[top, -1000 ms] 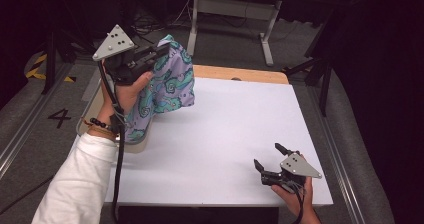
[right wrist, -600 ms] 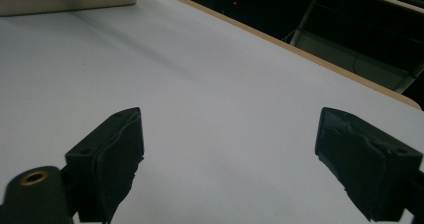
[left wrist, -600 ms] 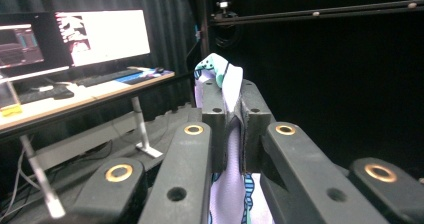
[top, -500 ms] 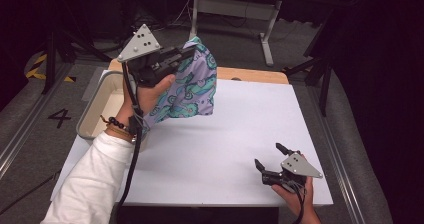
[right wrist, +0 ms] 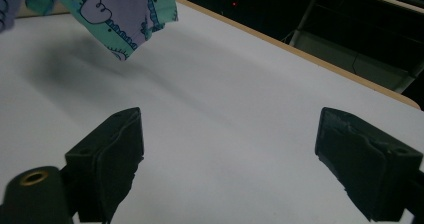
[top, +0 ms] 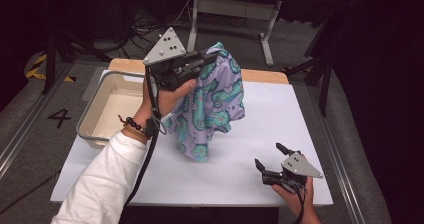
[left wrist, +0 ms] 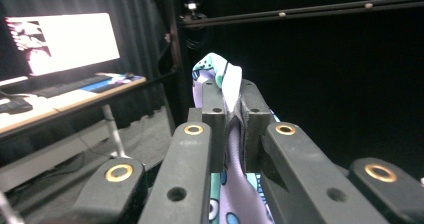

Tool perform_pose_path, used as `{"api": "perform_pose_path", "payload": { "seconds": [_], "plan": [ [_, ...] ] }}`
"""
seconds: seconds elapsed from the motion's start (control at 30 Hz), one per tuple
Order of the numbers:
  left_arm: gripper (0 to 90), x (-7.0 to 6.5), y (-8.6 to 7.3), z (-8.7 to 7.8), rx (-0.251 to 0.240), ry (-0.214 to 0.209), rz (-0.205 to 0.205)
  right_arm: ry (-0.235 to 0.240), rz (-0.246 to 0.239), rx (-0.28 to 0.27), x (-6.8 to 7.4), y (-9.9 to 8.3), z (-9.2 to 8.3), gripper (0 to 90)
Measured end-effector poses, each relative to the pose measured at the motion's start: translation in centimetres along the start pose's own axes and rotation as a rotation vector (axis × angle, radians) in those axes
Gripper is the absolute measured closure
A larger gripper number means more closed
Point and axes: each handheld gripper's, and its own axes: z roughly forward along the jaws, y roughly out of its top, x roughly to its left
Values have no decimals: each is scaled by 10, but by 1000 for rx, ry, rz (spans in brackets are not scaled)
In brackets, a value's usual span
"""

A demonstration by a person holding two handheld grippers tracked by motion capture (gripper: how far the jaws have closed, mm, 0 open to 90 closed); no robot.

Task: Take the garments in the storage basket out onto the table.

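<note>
At centre of the high view, the left gripper [top: 212,59] is holding a purple and teal paisley cloth [top: 215,109] pinched in its jaws, hanging above the white bench [top: 235,179]. At left, a cream plastic tub [top: 89,126] is sitting empty. At lower right, the right gripper [top: 267,156] is resting with jaws wide. The floor marking reads "4" [top: 59,118].

The left gripper [top: 207,59] has carried the paisley cloth [top: 212,106] rightward, away from the tub [top: 95,111]. The cloth now hangs over the white table [top: 260,129].
</note>
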Motion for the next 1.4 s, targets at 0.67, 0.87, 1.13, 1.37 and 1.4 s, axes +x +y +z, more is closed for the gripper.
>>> {"api": "perform_pose_path", "payload": {
  "seconds": [0.67, 0.87, 1.13, 1.37, 1.4],
  "plan": [
    [849, -28, -37, 48, 64, -125, -28, 1, 0, 2, -1, -1, 0, 124],
    [847, -30, -51, 54, 93, -141, -36, 2, 7, 6, -1, -2, 1, 126],
    [843, -33, -66, 55, 117, -137, -31, 10, -2, 14, 1, -2, 2, 125],
    [791, -33, -85, 54, 175, -101, -26, 15, 1, 16, 2, -2, 2, 124],
    [779, -33, -87, 54, 179, -99, -27, 14, 0, 16, 2, -2, 2, 124]
  ]
}}
